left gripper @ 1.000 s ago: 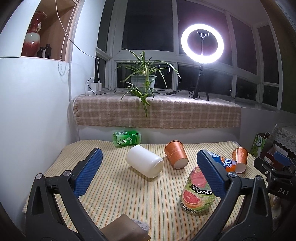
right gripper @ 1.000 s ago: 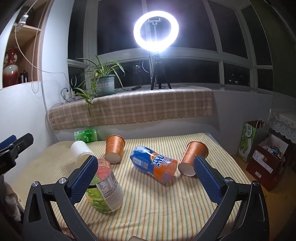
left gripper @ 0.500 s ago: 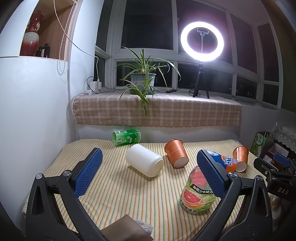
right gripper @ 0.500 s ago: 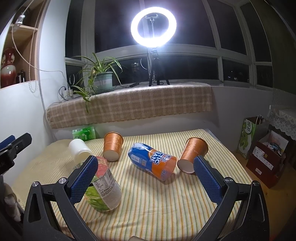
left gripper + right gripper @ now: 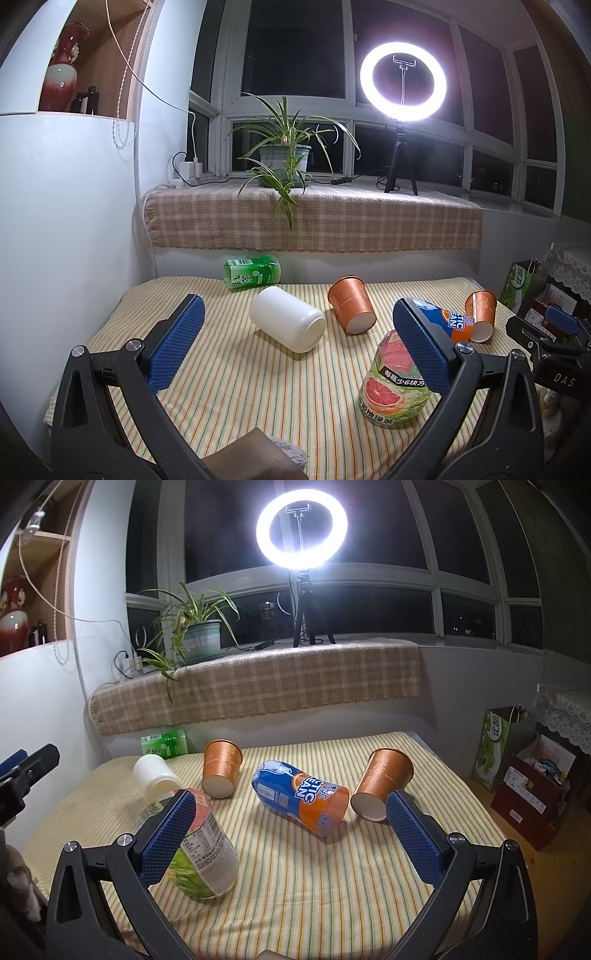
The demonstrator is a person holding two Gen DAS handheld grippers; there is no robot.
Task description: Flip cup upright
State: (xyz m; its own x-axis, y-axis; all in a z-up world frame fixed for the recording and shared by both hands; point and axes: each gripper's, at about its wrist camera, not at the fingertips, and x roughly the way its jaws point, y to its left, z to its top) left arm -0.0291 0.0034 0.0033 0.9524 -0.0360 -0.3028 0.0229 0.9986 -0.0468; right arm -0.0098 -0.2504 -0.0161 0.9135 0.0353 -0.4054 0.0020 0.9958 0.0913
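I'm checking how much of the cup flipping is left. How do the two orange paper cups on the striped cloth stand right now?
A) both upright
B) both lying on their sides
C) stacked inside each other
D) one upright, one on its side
B: the left orange cup and the right orange cup both lie tipped over, apart, on either side of the blue-and-orange bottle.

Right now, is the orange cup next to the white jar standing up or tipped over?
Tipped over. The orange cup lies on its side on the striped cloth, its flat base facing the camera.
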